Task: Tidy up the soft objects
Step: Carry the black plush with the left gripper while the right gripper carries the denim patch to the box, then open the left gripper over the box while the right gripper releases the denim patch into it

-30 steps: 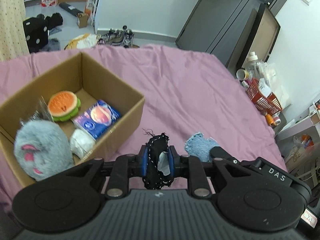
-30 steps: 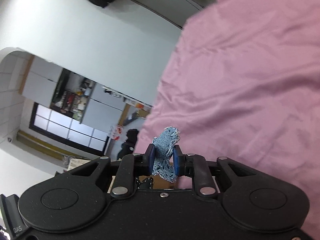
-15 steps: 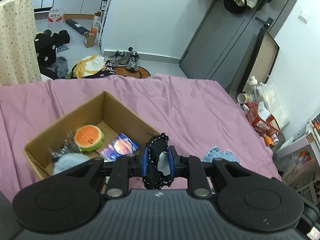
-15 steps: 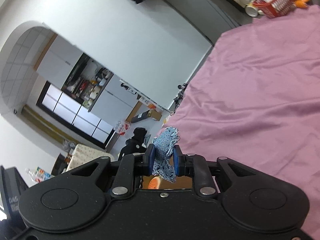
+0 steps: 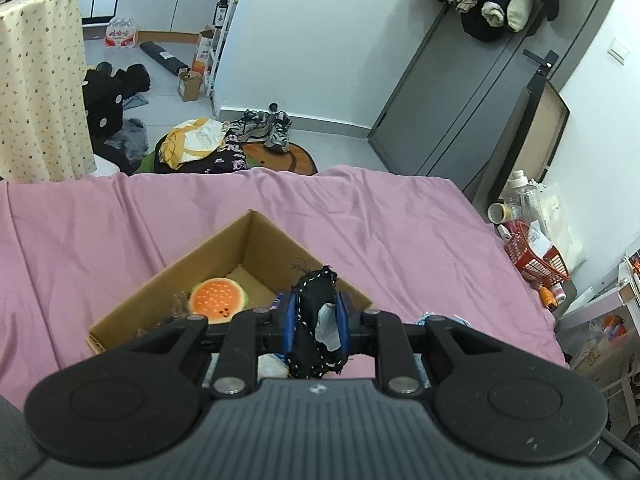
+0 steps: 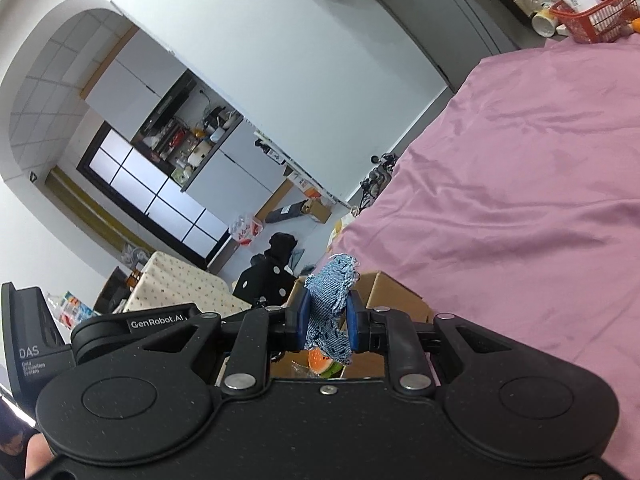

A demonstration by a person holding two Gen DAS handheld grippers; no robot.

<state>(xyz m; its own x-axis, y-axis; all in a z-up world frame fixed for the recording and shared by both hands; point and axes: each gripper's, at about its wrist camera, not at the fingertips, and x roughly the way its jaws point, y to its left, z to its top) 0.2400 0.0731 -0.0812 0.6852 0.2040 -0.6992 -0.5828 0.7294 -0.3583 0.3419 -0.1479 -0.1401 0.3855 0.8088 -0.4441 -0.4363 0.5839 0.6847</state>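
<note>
We hold a black fabric piece with white stitching clamped between the jaws of the left gripper, above the near corner of the open cardboard box on the pink-sheeted bed. The jaws of the right gripper are closed on a blue denim scrap, also near the box. The box already contains a burger-shaped plush and other items, partly hidden. We judge the sorting well advanced: both held pieces remain to be released into the box.
</note>
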